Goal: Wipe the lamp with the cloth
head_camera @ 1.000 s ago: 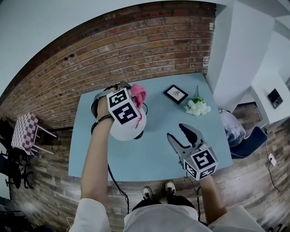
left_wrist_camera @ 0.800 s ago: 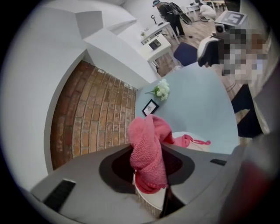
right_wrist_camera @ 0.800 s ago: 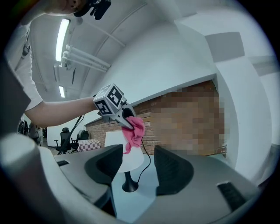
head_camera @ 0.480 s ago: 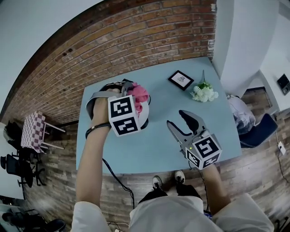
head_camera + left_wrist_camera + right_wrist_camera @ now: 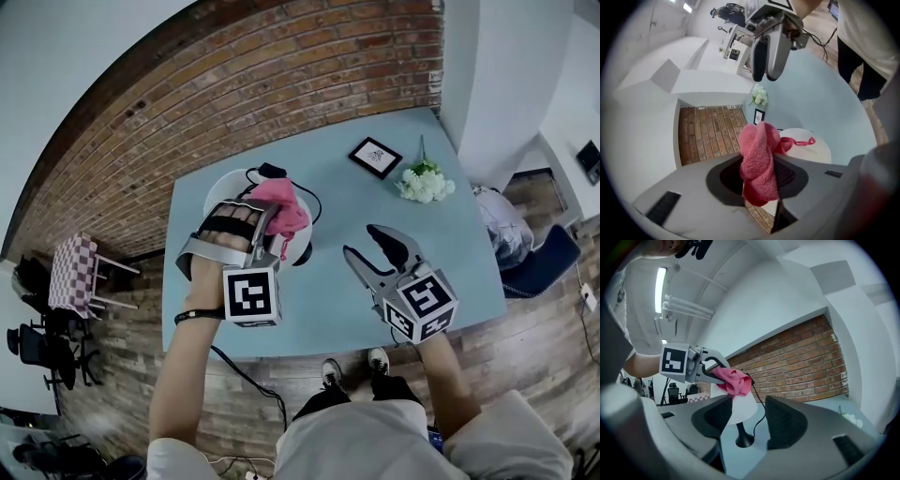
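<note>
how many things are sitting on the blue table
3: the white lamp at the left, under the pink cloth; a small framed picture far right; white flowers beside it. More may be hidden.

Bunched pink cloth [image 5: 759, 159] pinched between the 2 jaws of left gripper [image 5: 263, 217], resting on top of upright white-shaded lamp [image 5: 740, 411], black base, just past the jaws.

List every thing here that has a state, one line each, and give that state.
Left gripper, shut on the cloth.
Cloth, bunched, against the lamp shade.
Lamp, upright on the table.
Right gripper, jaws apart, empty, above the table.
Picture frame, on the table, untouched.
Flowers, lying on the table beside the frame.
</note>
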The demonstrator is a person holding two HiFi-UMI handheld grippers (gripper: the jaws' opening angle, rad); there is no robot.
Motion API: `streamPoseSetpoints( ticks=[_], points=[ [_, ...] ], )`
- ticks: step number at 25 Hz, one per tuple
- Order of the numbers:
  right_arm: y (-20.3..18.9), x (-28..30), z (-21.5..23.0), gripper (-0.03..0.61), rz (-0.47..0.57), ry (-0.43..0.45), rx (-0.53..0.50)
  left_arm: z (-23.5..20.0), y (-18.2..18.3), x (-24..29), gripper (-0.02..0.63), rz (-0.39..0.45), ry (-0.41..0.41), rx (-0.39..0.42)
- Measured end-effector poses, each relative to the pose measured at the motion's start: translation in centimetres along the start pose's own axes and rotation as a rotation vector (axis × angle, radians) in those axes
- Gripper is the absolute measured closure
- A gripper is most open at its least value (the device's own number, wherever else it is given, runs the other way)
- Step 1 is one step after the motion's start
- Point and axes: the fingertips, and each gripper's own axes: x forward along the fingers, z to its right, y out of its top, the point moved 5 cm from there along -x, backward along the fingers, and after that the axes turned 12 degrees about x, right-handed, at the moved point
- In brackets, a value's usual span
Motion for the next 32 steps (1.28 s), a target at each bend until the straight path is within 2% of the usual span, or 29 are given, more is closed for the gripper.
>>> streamPoseSetpoints(
  ticks=[2,5,8,10,15,18,22,27,29,32],
  points=[
    [-0.2,0.3,0.3,0.374,-0.007,-0.003,0.008,0.8,0.1,-0.3,0.466,-0.026,0.02,0.027],
    [-0.4,0.6,0.6,0.374,-0.014,-0.01,0.013,1.3,0.4,-0.4,0.466,-0.059,0.076,0.069],
    [-0.5,0.9,0.4,0.374,-0.02,-0.009,0.002,2.5,0.9,-0.4,0.466,-0.067,0.078,0.063],
    [-0.6,1.0,0.1,0.374,-0.024,-0.006,-0.003,3.6,1.4,-0.3,0.466,-0.057,0.052,0.037],
    [-1.0,1.2,-0.8,0.374,-0.036,0.006,-0.009,7.3,3.1,0.1,0.466,0.021,-0.098,-0.053],
    [-1.3,1.1,-1.1,0.374,-0.042,0.005,-0.006,7.7,3.3,0.4,0.466,0.019,-0.087,-0.032],
    [-1.9,0.8,-1.4,0.374,-0.047,0.002,0.002,8.4,3.7,0.7,0.466,0.03,-0.131,-0.018],
    [-2.2,0.2,-1.4,0.374,-0.045,-0.006,0.015,9.4,4.7,1.3,0.468,0.069,-0.266,-0.037],
    [-2.1,-0.1,-1.5,0.374,-0.045,-0.009,0.013,8.5,5.0,1.4,0.468,0.094,-0.27,-0.059],
    [-1.9,-0.9,-1.5,0.374,-0.034,-0.013,0.016,4.7,4.8,1.3,0.468,0.101,-0.188,-0.11]
  ],
)
